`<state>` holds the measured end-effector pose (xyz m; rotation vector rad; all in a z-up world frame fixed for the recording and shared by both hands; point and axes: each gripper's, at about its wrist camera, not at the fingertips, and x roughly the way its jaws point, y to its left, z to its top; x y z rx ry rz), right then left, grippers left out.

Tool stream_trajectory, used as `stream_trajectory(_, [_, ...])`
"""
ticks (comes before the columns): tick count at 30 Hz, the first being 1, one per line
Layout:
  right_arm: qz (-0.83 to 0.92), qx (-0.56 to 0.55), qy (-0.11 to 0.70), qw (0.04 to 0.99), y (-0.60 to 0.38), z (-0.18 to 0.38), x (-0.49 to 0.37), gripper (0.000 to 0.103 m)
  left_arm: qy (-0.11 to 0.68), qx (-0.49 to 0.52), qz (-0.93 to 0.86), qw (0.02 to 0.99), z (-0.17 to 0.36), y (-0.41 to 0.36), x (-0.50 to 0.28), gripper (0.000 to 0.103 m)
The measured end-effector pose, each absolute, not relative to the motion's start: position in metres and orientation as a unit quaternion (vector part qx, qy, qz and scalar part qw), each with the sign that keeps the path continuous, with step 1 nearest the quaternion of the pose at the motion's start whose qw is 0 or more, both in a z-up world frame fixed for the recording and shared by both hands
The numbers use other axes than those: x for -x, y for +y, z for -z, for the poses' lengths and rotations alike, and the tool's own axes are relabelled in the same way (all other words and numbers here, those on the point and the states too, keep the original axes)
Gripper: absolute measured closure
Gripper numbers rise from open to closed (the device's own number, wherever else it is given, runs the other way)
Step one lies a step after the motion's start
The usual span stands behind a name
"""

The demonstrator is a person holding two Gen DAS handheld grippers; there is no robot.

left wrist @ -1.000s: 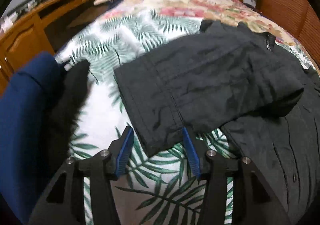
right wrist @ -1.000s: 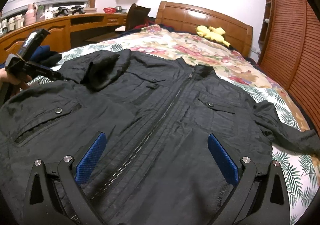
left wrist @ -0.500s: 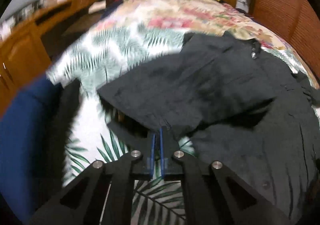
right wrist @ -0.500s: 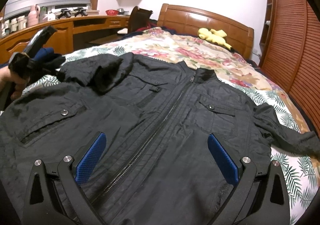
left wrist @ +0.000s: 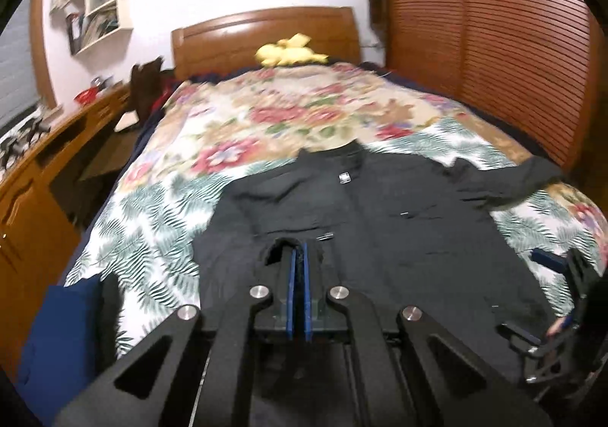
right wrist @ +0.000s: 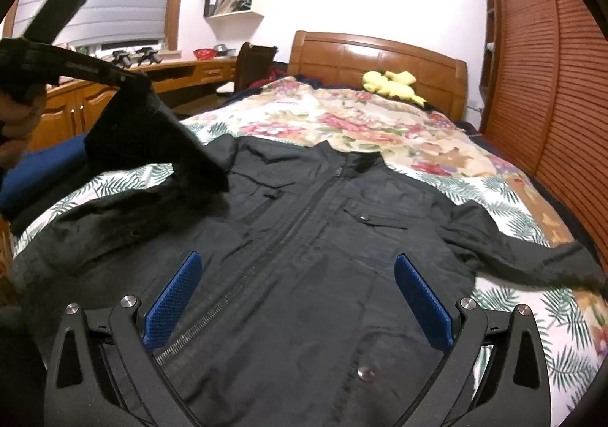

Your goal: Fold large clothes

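A black zip jacket (right wrist: 323,237) lies front up on the bed, collar toward the headboard; it also shows in the left wrist view (left wrist: 399,237). My left gripper (left wrist: 299,256) is shut on the cuff of the jacket's left sleeve (left wrist: 277,248) and holds it lifted over the jacket's body. In the right wrist view the left gripper (right wrist: 205,161) shows raised at the left with the sleeve hanging from it. My right gripper (right wrist: 300,294) is open and empty above the jacket's lower front. The other sleeve (right wrist: 532,260) lies spread out to the right.
The bed (left wrist: 304,115) has a floral and palm-leaf cover. A yellow plush toy (right wrist: 391,83) lies by the wooden headboard. A blue cloth (left wrist: 57,343) lies at the bed's left corner. A wooden desk (right wrist: 182,73) runs along the left, slatted wardrobe doors (right wrist: 551,85) along the right.
My left gripper closed on the sleeve cuff, lifted it and carried it over the jacket's body. The right gripper stayed open above the lower front.
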<state>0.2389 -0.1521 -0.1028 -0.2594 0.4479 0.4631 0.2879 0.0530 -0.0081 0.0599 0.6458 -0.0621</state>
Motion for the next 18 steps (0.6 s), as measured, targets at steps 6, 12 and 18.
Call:
stream_trajectory(6, [-0.211,0.128,0.216,0.945,-0.174,0.099,-0.228,0.000,0.305,-0.051,0.041,0.950,0.007,0.020,-0.270,0.103])
stream_trajectory(12, [-0.208,0.124,0.222,0.944,-0.178,0.098,-0.227,0.000,0.317,-0.045,0.047,0.946,0.031,0.012,-0.255,0.102])
stream_trajectory(18, [-0.217,0.131,0.231,0.939,-0.168,0.104,-0.228,0.000,0.342,-0.009,0.066,0.937,0.059,0.020,-0.238,0.092])
